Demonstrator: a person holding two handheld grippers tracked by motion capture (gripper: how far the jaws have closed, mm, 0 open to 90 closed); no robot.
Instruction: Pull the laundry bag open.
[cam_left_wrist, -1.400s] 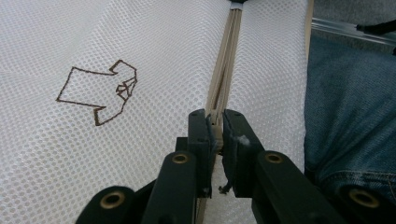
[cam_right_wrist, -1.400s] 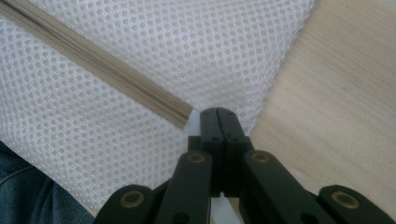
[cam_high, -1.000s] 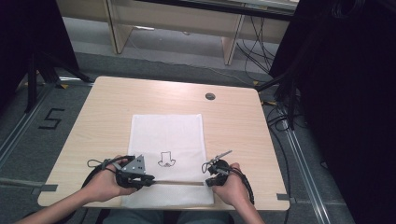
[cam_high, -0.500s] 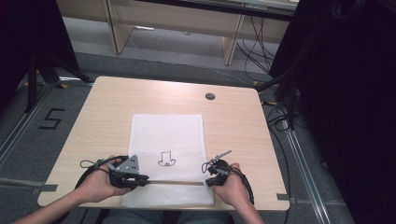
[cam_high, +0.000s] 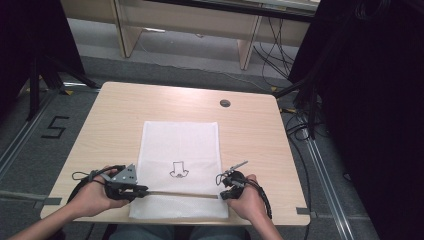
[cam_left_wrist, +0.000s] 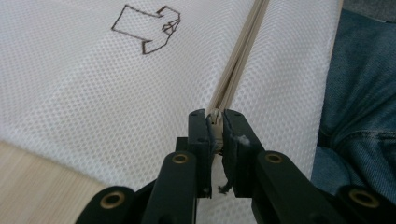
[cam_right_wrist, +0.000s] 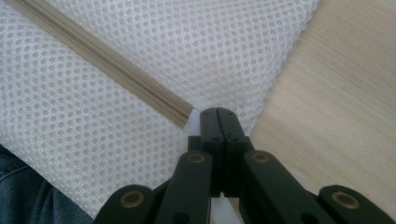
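Light wooden table (cam_high: 125, 115) on a grey floor, dark curtains either side; floor tape beside it reads "5" (cam_high: 54, 128). A white mesh bag (cam_high: 180, 145) lies flat at the near edge, its beige zipper (cam_high: 175, 193) running across. The left gripper (cam_left_wrist: 216, 122) is clamped on the zipper pull (cam_left_wrist: 215, 116); the right gripper (cam_right_wrist: 218, 114) pinches the bag's fabric at the zipper's end, jaws fully closed. Judged step: working the zipper along. Next move calls for a steady level pull against the anchored end. A small outline drawing (cam_left_wrist: 147, 29) marks the mesh; no readable brand.
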